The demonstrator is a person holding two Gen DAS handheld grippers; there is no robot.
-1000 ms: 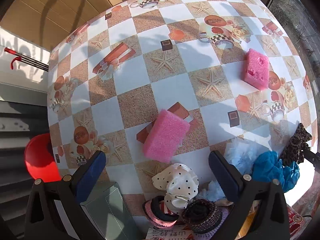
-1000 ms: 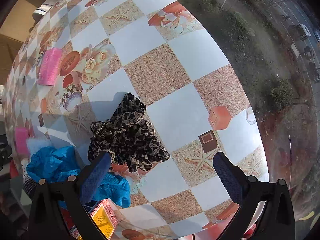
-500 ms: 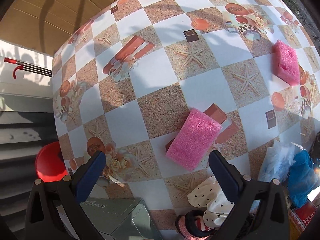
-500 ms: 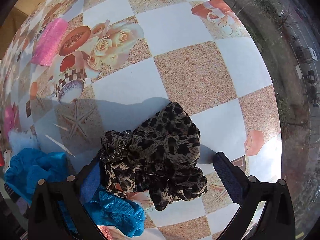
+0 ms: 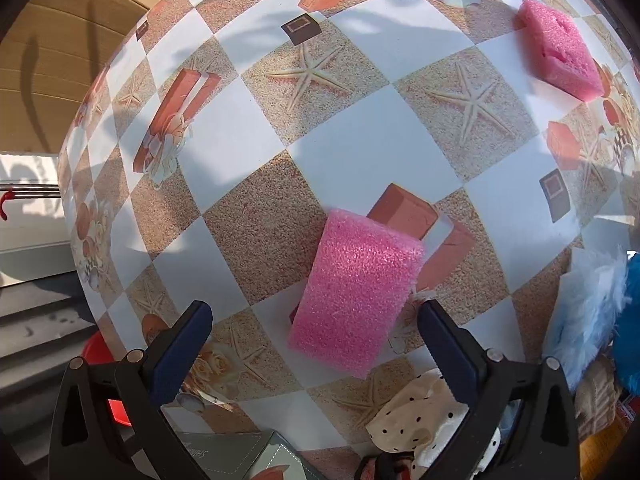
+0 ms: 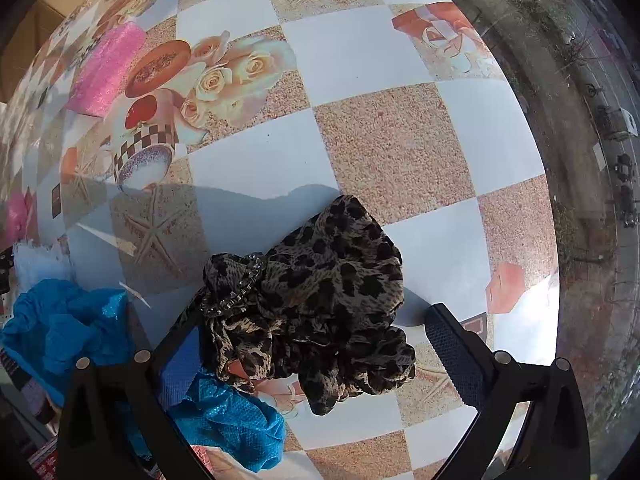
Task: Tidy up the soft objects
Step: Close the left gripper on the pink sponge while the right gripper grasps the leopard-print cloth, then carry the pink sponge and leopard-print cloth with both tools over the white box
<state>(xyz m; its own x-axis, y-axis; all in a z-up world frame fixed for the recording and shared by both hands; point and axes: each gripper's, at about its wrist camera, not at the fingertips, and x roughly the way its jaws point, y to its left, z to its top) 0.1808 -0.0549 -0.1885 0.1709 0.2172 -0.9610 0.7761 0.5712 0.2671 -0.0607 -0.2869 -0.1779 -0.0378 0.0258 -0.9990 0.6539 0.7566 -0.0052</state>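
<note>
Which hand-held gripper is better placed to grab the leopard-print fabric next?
Right. The right hand-held gripper already straddles the leopard-print fabric, its jaws closing around it; the left hand-held gripper is over the pink sponge.

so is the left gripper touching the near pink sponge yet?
Apart. The left wrist view shows the left gripper open, the pink sponge lying between its fingers, with tablecloth visible on both sides.

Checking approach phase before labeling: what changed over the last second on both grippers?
Both came down. The left gripper now frames the near pink foam block, not touching. The right gripper moved over the leopard-print scrunchie, which sits between its jaws as they start closing; no grip visible yet. Nothing on the table has shifted.
</note>
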